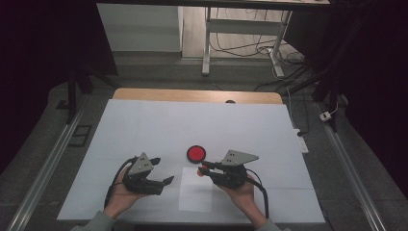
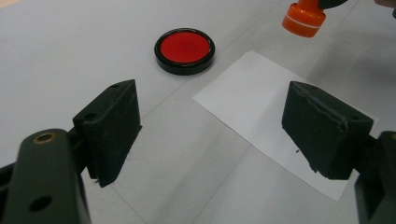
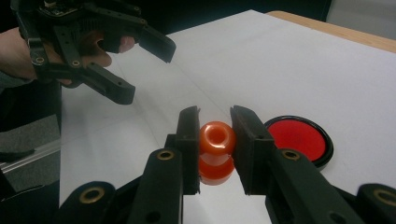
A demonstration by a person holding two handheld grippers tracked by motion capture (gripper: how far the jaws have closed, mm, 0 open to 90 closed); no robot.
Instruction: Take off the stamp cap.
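In the right gripper view, low in the frame, the right hand-held gripper (image 3: 215, 144) has its two black jaws pressed against an orange stamp (image 3: 216, 139), pinching its rounded handle between them. Just to the right of the jaws, a round black ink pad with a red centre (image 3: 299, 137) lies on the white worktop (image 3: 280, 60).

In the upper left of that frame, the left hand-held gripper (image 3: 142, 70) is held above the worktop with its jaws spread apart and nothing between them.

In the high view, both grippers sit in the lower middle of the frame, either side of a white sheet of paper (image 1: 195, 195). The stamp is over the paper's upper right corner, just below the ink pad.
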